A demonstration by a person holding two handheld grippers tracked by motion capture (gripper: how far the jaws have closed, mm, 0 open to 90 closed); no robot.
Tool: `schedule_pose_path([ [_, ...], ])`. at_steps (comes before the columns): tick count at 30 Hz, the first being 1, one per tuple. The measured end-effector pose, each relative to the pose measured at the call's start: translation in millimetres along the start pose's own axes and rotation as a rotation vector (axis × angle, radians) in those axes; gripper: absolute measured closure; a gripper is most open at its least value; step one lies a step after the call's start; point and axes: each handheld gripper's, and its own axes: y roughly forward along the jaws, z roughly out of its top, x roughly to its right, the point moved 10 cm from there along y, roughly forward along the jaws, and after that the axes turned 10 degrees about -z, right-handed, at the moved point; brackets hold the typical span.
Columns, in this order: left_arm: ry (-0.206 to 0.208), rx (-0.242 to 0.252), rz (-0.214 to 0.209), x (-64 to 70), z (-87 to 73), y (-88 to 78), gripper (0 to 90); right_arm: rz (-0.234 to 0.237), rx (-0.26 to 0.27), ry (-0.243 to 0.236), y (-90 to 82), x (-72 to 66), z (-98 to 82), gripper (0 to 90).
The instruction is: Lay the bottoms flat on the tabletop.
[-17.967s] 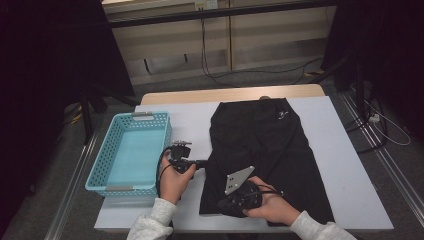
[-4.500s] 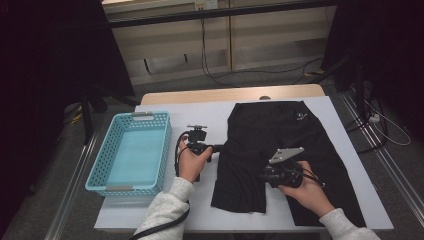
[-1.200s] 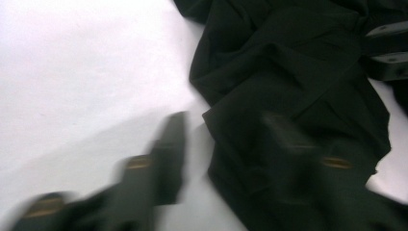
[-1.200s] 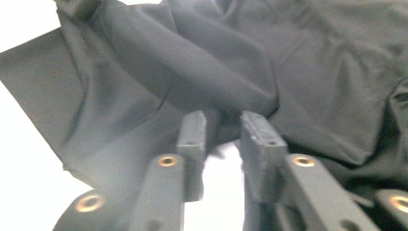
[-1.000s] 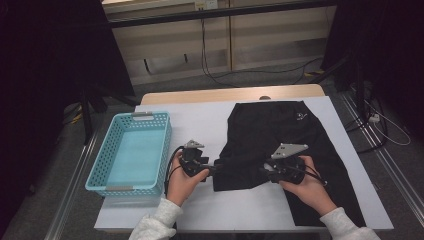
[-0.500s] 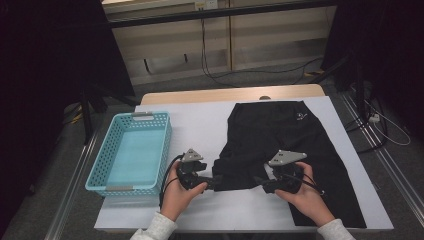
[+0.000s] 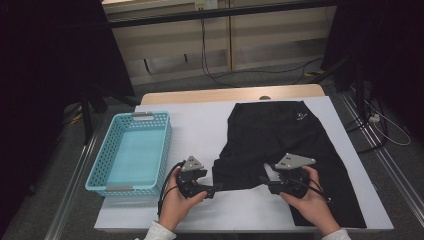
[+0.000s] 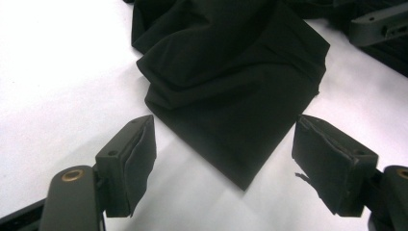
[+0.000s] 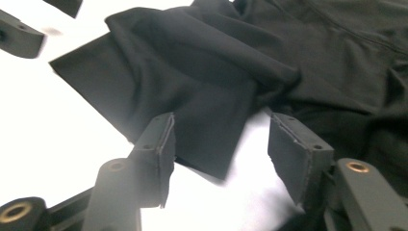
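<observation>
Having just slid in at the black shorts [image 7: 280,150] hem, left gripper [image 7: 216,190] wide and empty, right gripper [image 7: 264,181] half-closed, corner between unpinched fingers [image 9: 161,144]: regrasp pending.

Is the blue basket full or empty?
Empty. The blue basket shows its bare bottom; the black shorts lie beside it on the table.
</observation>
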Motion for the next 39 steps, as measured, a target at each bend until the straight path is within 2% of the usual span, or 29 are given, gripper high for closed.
schedule_pose_path([
  [3, -0.011, -0.001, -0.003, -1.2, -0.8, 2.5, 23.9, 0.033, -0.012, -0.044, 7.6, -11.5, 0.7, 49.8],
  [6, -0.014, -0.006, -0.004, -1.2, -2.5, 3.5, 24.5, 0.072, -0.047, -0.091, 17.4, -26.8, -2.8, 50.7],
  [9, -0.015, -0.015, -0.011, 0.1, -4.5, 4.7, 25.8, 0.073, -0.086, -0.085, 25.2, -32.4, -6.9, 53.3],
  [10, -0.020, -0.016, -0.012, 0.8, -5.2, 4.9, 26.3, 0.083, -0.090, -0.088, 28.2, -35.0, -7.3, 60.3],
  [13, -0.030, -0.013, -0.028, 4.3, -5.9, 4.3, 30.0, 0.063, -0.102, -0.078, 30.0, -31.0, -4.0, 83.1],
  [14, -0.028, -0.010, -0.028, 4.5, -5.7, 3.5, 29.9, 0.071, -0.092, -0.061, 29.9, -29.5, -1.7, 87.7],
  [15, -0.039, -0.008, -0.036, 5.8, -6.4, 2.9, 29.9, 0.092, -0.074, -0.022, 28.9, -28.9, 1.6, 88.9],
  [16, -0.053, -0.005, -0.040, 7.1, -7.0, 2.9, 29.9, 0.116, -0.064, 0.013, 26.6, -28.9, 4.3, 89.3],
  [18, -0.039, -0.017, -0.042, 9.3, -8.4, 4.5, 29.9, 0.130, -0.037, 0.045, 19.9, -27.4, 11.1, 89.8],
  [19, -0.039, -0.017, -0.042, 9.3, -8.4, 4.5, 30.1, 0.124, -0.028, 0.040, 17.3, -26.7, 13.8, 89.8],
  [20, -0.022, -0.031, -0.039, 10.2, -9.2, 7.7, 30.4, 0.124, -0.018, 0.031, 15.0, -26.6, 16.3, 89.8],
  [25, -0.015, -0.046, -0.047, 15.8, -11.9, 15.6, 31.8, 0.134, -0.002, 0.035, 12.3, -28.9, 20.2, 89.7],
  [27, 0.011, -0.050, -0.032, 17.2, -12.4, 17.9, 32.9, 0.139, 0.001, 0.032, 10.7, -31.9, 20.5, 89.6],
  [31, 0.009, -0.039, -0.008, 13.4, -11.9, 16.8, 41.9, 0.150, 0.021, 0.039, 7.2, -32.5, 24.8, 89.4],
  [33, 0.002, -0.038, -0.001, 12.9, -12.0, 16.7, 44.5, 0.146, 0.037, 0.051, 3.2, -30.5, 27.8, 89.3],
  [35, 0.020, -0.055, 0.016, 12.1, -12.8, 15.9, 47.4, 0.138, 0.055, 0.064, -2.1, -27.5, 30.7, 89.5],
  [37, 0.022, -0.054, 0.029, 12.2, -13.0, 16.2, 49.6, 0.150, 0.073, 0.075, -6.2, -26.9, 32.9, 89.5],
  [39, 0.014, -0.057, 0.023, 13.3, -13.0, 16.2, 50.5, 0.159, 0.069, 0.087, -7.5, -26.8, 32.1, 89.4],
])
